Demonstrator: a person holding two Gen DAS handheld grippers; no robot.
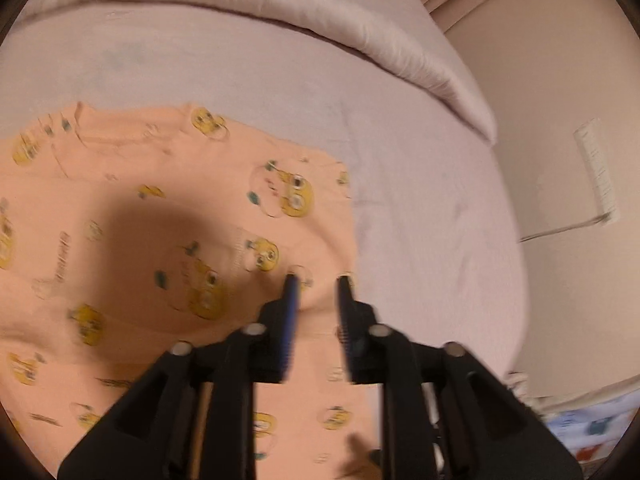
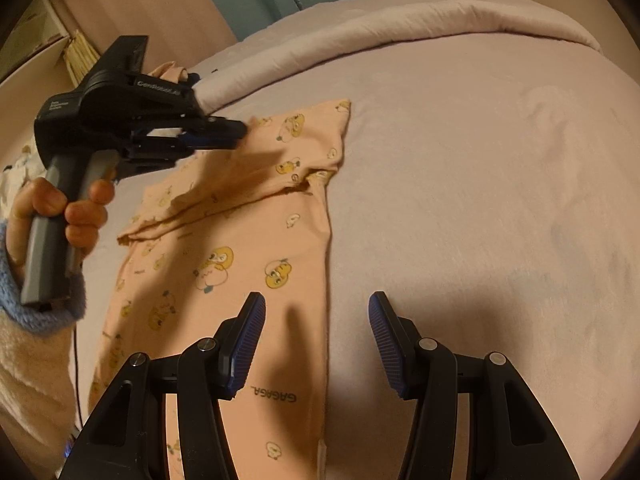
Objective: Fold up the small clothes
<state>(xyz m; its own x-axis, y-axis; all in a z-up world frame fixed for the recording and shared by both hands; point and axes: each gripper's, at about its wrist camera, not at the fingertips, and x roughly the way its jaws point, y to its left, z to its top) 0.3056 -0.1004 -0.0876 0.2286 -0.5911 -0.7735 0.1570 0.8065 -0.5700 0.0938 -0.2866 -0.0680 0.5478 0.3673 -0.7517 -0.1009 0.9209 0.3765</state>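
Mid-fold: peach garment [image 2: 224, 248] lies on the bed [image 2: 480, 184] frame-left w/ top flap over; my left gripper [image 1: 316, 280] and right gripper [image 2: 316, 304] both open, empty; next I'd prob. grab the lower hem.

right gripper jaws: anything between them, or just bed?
Right wrist view: nothing held. Between the right gripper pads lie the peach garment's straight edge and bare bed cover.
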